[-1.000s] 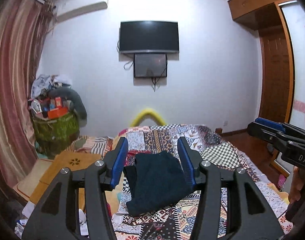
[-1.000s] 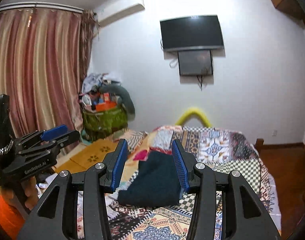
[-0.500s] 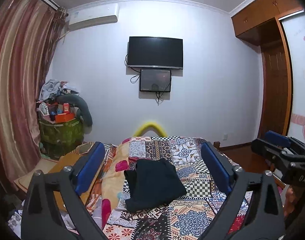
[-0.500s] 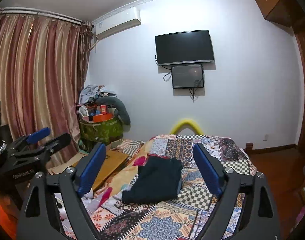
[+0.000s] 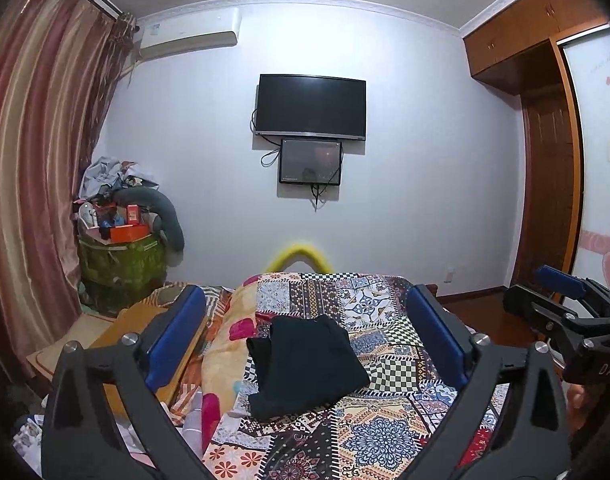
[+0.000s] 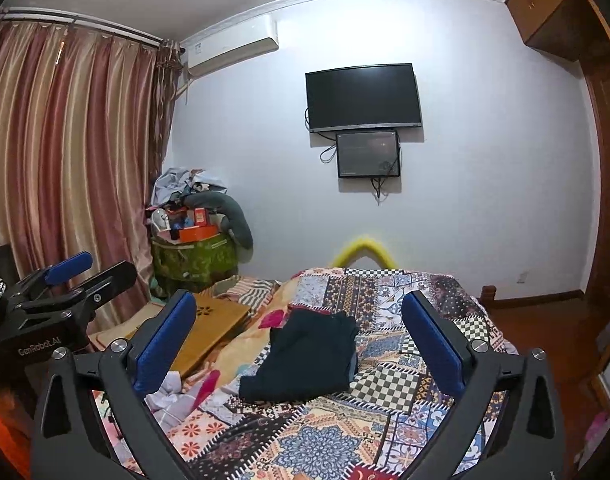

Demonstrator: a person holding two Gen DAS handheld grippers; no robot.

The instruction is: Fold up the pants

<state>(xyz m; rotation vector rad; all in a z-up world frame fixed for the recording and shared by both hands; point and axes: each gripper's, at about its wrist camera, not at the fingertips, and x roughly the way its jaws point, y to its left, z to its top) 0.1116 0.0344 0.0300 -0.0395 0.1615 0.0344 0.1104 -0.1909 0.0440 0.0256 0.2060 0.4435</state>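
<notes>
Both grippers have pulled back and up over the last second, and the jaws that were fairly narrow are now spread wide with nothing in them. The left gripper (image 5: 305, 344) and right gripper (image 6: 301, 340) hang in the air well short of the pants (image 5: 305, 364), which sit as a dark, squarish bundle on the patterned quilt (image 5: 385, 432), near the middle of the bed, touching neither tool.

Looks to me like the fold is basically done and this is the let-go-and-retreat bit. If another fold is still wanted, I'd come in low from the near edge, one gripper per corner, pinch all the layers together, and lift evenly so the stack doesn't slide apart. That lower left corner looks a bit loose, so watch it.
</notes>
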